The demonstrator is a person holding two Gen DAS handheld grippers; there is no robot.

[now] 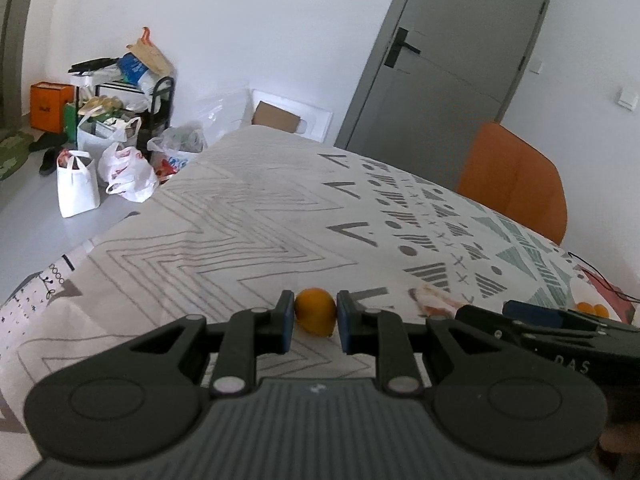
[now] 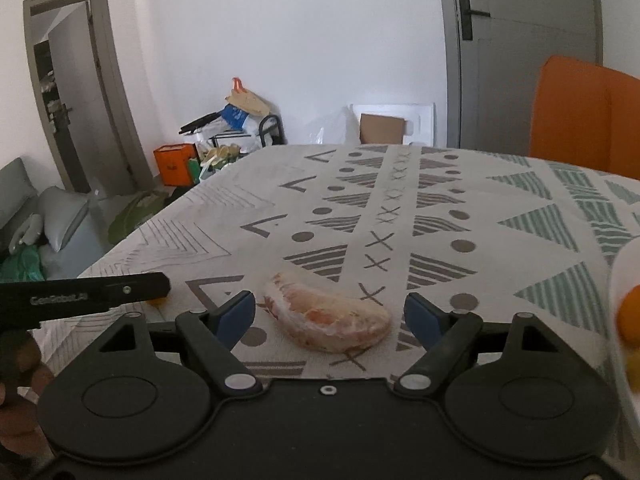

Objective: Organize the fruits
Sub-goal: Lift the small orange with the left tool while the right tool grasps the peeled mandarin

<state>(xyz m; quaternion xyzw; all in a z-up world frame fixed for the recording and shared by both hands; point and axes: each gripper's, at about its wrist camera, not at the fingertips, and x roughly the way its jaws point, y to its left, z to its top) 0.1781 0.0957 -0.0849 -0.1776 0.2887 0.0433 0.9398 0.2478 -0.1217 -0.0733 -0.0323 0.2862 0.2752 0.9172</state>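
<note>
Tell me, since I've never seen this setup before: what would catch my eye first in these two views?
Probably the small orange fruit pinched between the left gripper pads, low over the patterned tablecloth. Next, the pale pink peeled citrus segment lying on the cloth between the right gripper fingers, which stand wide apart. Behind, an orange chair and bags piled by the wall.

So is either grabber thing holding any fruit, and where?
The left gripper pinches a small round orange fruit by its two sides. The right gripper holds nothing; the pink peeled fruit wedge lies between its open jaws.
</note>
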